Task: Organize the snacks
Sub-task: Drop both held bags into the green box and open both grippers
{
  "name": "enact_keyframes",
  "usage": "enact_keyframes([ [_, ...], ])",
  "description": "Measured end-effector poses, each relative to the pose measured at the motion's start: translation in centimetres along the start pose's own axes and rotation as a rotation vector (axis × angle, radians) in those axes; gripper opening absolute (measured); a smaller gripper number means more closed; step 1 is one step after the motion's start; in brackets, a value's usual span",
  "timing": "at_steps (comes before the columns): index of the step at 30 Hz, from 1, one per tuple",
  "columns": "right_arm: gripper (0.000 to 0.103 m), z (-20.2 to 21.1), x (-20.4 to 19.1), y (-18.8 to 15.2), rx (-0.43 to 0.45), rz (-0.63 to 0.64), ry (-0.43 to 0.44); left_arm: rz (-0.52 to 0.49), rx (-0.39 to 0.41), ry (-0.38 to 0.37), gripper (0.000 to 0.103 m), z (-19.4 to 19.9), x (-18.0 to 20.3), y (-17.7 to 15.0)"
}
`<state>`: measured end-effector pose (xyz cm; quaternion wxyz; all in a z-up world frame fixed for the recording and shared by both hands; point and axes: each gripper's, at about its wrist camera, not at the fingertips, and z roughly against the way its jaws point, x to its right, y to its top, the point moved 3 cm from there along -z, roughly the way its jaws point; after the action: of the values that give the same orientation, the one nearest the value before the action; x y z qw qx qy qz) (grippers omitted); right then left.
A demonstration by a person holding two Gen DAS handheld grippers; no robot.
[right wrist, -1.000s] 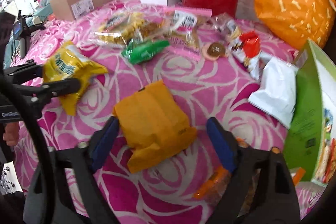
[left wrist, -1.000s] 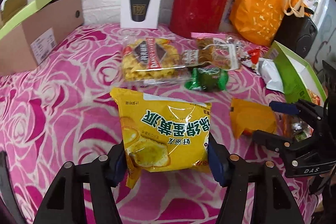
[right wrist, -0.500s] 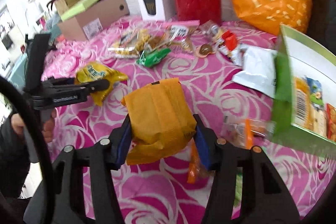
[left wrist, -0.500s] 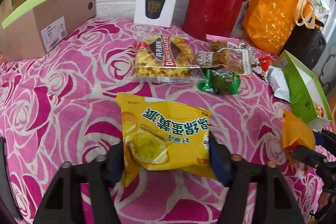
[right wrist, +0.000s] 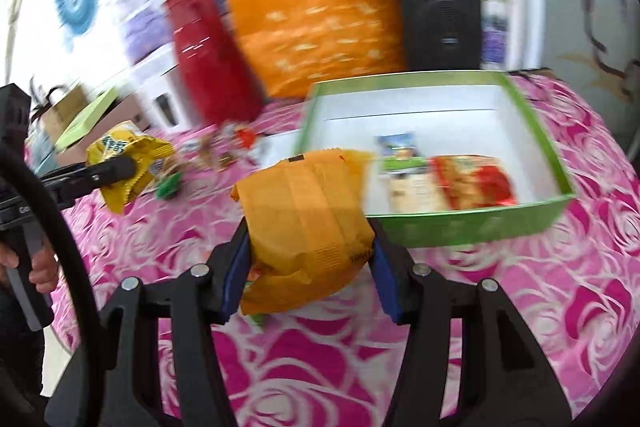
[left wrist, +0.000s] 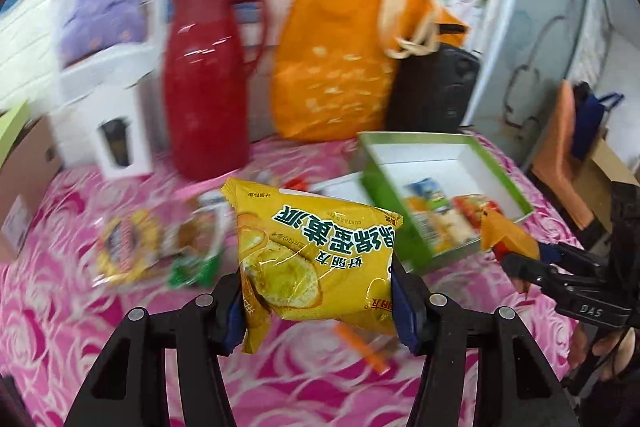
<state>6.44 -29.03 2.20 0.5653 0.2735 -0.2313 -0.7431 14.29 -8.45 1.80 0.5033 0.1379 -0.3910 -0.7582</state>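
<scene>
Mid-carry, both loads airborne over the pink rose-print worktop [right wrist: 500, 327]: left tongs [left wrist: 316, 301] clamped on the yellow custard pie bag [left wrist: 316, 247] at frame centre, right tongs [right wrist: 308, 267] clamped on the orange snack pack [right wrist: 304, 211], also centre frame. Green box [right wrist: 460, 223] sitting centre-right in both views, a few packets already inside (rest of the snacks loose at left, blurred). Next, probably: bring the orange pack over the near rim, drop into the bare white floor, then same for the yellow bag.
</scene>
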Motion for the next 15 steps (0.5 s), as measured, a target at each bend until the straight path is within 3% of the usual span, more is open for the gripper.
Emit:
enact_keyframes([
  [7, 0.057, 1.7, 6.1, 1.4, 0.042, -0.070, -0.139, -0.068, -0.018, -0.091, 0.059, -5.4, 7.8, 4.4],
  [15, 0.057, -3.2, 8.1, 3.7, 0.013, -0.071, -0.126, -0.085, -0.039, -0.078, 0.059, -11.5, 10.9, 7.6],
])
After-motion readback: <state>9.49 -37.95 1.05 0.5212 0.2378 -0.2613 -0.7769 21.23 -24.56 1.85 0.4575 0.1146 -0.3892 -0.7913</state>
